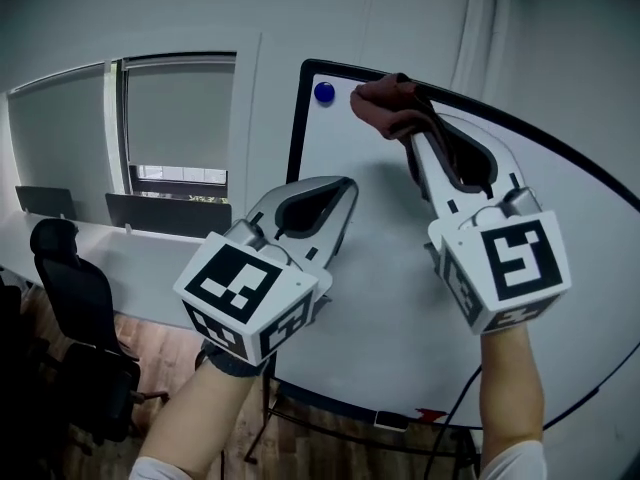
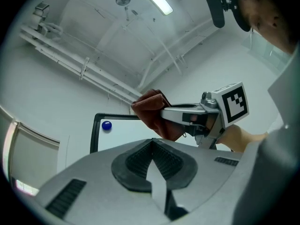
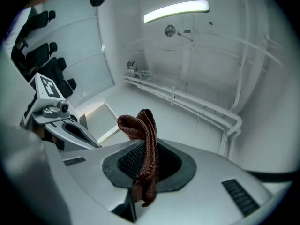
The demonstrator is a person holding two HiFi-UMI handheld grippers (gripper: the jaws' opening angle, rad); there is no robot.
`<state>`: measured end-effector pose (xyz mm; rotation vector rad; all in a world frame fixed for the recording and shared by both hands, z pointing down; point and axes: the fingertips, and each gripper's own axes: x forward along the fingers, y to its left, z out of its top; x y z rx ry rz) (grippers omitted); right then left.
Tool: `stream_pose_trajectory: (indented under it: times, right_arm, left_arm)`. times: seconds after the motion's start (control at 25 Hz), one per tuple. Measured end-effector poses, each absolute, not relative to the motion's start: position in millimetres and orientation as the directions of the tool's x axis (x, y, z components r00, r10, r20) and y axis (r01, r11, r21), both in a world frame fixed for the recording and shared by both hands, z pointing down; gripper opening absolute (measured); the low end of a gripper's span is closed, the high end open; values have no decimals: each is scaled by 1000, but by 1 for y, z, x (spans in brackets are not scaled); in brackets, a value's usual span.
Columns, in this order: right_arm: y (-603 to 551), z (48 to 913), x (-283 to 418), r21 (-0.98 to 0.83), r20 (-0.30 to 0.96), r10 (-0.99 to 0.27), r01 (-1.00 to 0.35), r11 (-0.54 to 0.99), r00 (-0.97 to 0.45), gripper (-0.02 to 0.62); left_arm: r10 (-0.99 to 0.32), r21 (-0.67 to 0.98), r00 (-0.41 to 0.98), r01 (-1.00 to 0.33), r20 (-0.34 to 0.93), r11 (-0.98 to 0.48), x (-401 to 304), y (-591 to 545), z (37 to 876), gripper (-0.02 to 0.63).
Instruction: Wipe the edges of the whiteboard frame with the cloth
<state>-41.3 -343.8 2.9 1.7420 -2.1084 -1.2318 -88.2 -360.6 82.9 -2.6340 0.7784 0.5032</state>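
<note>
Cloth [image 1: 395,108], brown and bunched, is clamped in the right claw [image 1: 414,136], whose jaws are closed on it. In the right gripper view the cloth [image 3: 145,144] stands as a folded band between the ribbed pads of the right claw [image 3: 144,165]: a loop projects past the tips toward 12 o'clock and a short tail hangs toward 6 o'clock. In the head view the bunch lies over the top edge of the black whiteboard frame [image 1: 296,128], close to its upper left corner. Actual contact with the frame cannot be confirmed. A blue magnet [image 1: 324,93] sits on the whiteboard [image 1: 400,288] at about 9 o'clock from the cloth, just beside it. The left claw [image 1: 346,184] is raised in front of the board at about 7 o'clock from the cloth and apart from it. In the left gripper view the left claw [image 2: 152,146] has its jaws fully together with nothing between them, and the cloth [image 2: 152,111] appears beyond them at 12 o'clock, over the top frame edge. An office chair [image 1: 70,288] stands at 9 o'clock in the head view, below a window blind [image 1: 180,118].
</note>
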Motion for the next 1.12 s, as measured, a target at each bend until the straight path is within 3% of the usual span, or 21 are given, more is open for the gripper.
stream_pose_trajectory:
  times: [0.32,0.68,1.12]
  right_arm:
    - [-307,98,-9,502,-350,-831,-835,223,-433,55]
    - [-284,218,47,304,-272,-797,-834,460,-539,55]
    - [-249,344,85,147,-178,-785,-805,574,-593,55]
  left_arm:
    - [-524,-251,784,-609,-333,-752,-72,-334,152,9]
    - [-606,-239,752,-658,-258,-714,-28,-285,237,9]
    - [-706,-110,682,-730,-194,-675,0,-249,352,9]
